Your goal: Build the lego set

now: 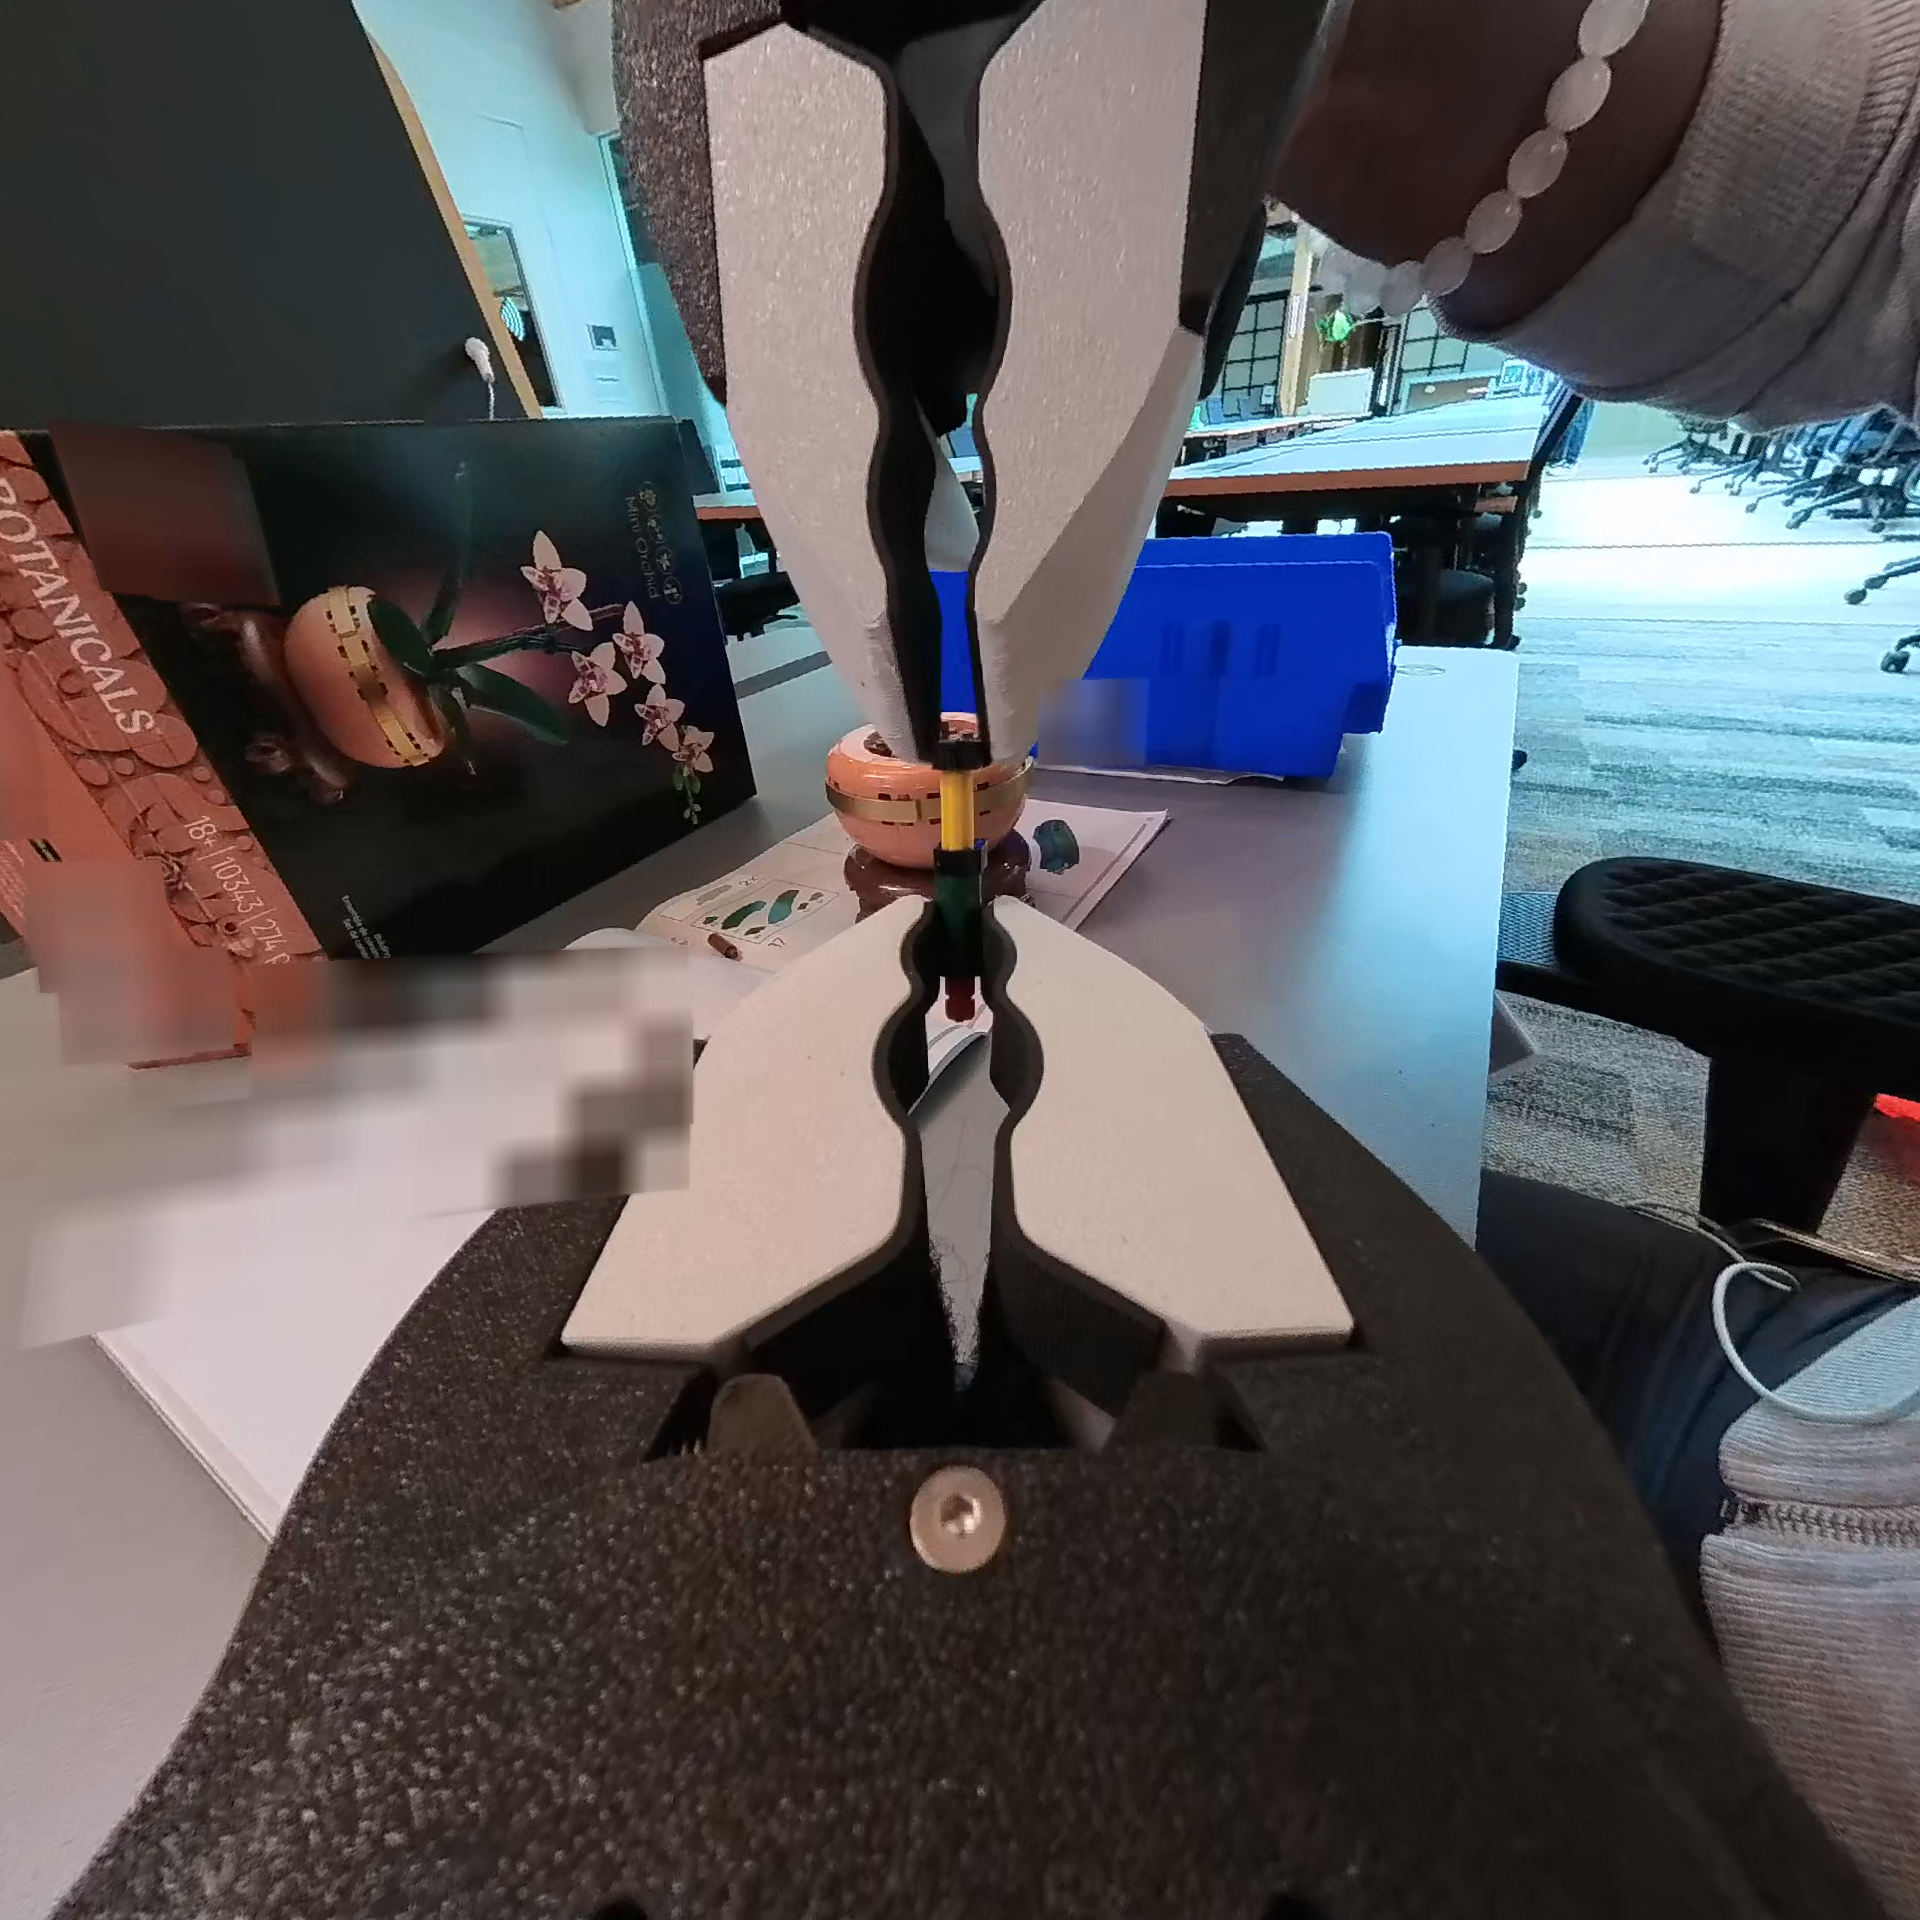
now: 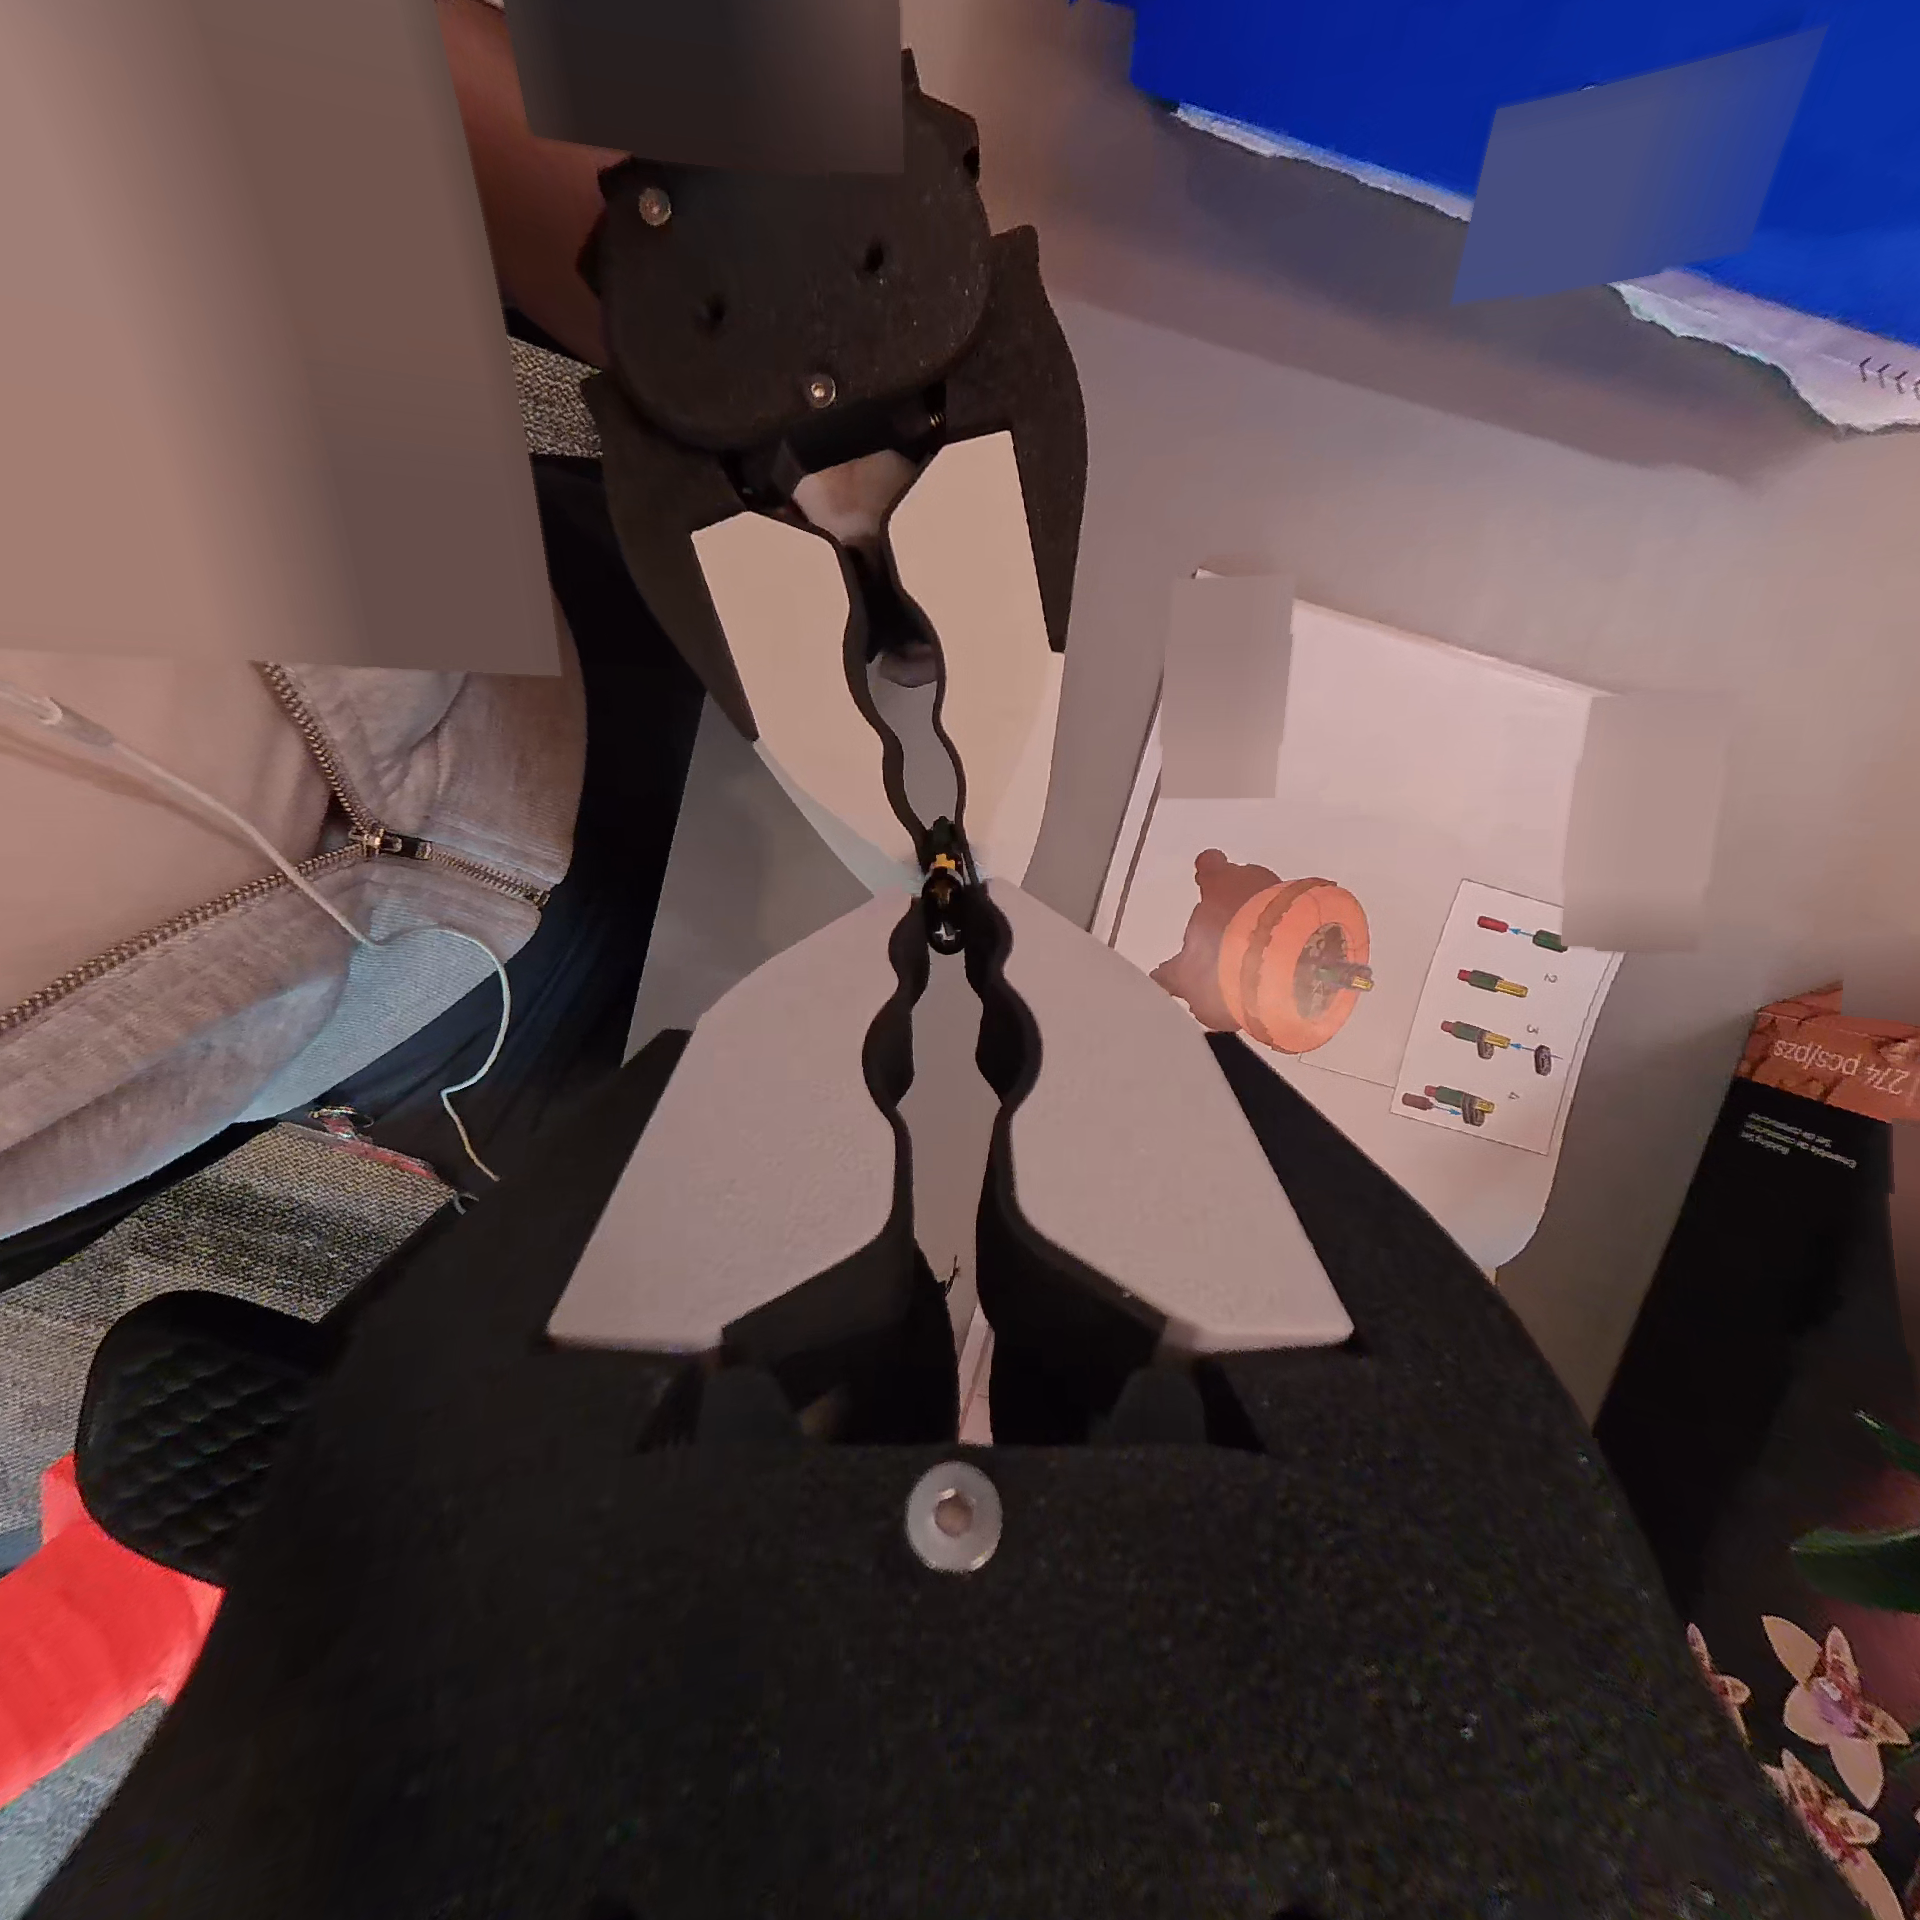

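A small stem assembly is held between both grippers above the table. It has a red end, a green piece (image 1: 957,914), a yellow axle (image 1: 957,812) and a small black piece (image 1: 957,750) at the far end. My left gripper (image 1: 958,920) is shut on the green part. My right gripper (image 1: 958,740) comes down from above and is shut on the black piece at the end of the axle. In the right wrist view, my right gripper (image 2: 948,920) pinches the black piece (image 2: 945,928), tip to tip with the left gripper (image 2: 940,836). The built peach pot (image 1: 894,816) stands behind on a brown base.
The set's box (image 1: 416,675) stands at the left and a blue bin (image 1: 1257,665) at the back. The open instruction booklet (image 2: 1382,790) lies on the grey table (image 1: 1299,935). A black chair armrest (image 1: 1745,956) is at the right, with the person's lap below. Less than 4 cm separates the two grippers' tips.
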